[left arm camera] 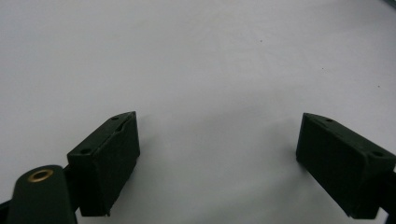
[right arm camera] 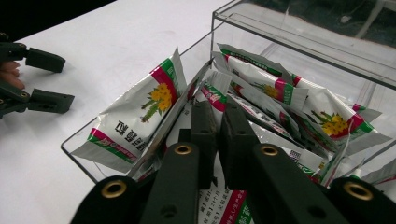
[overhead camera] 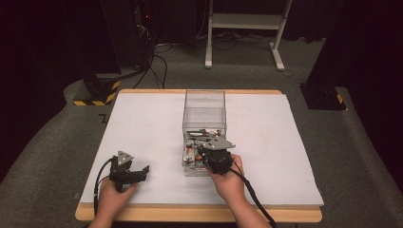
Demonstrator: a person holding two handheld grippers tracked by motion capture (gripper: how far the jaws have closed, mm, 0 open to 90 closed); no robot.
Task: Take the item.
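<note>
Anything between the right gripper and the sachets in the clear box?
Nothing visible. The right gripper is already down inside the clear box, jaws closed on the edge of a sachet in the pile. Another sachet leans on the box wall beside it, not blocking. The left gripper sits open over bare table.

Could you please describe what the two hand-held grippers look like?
Both the left gripper and the right gripper are black, each with a grey three-cornered plate on top and a black cable trailing back past the hand. Their jaws are blocky black pads with small screw holes, on arms with brass-ringed holes. No sleeves are visible.
</note>
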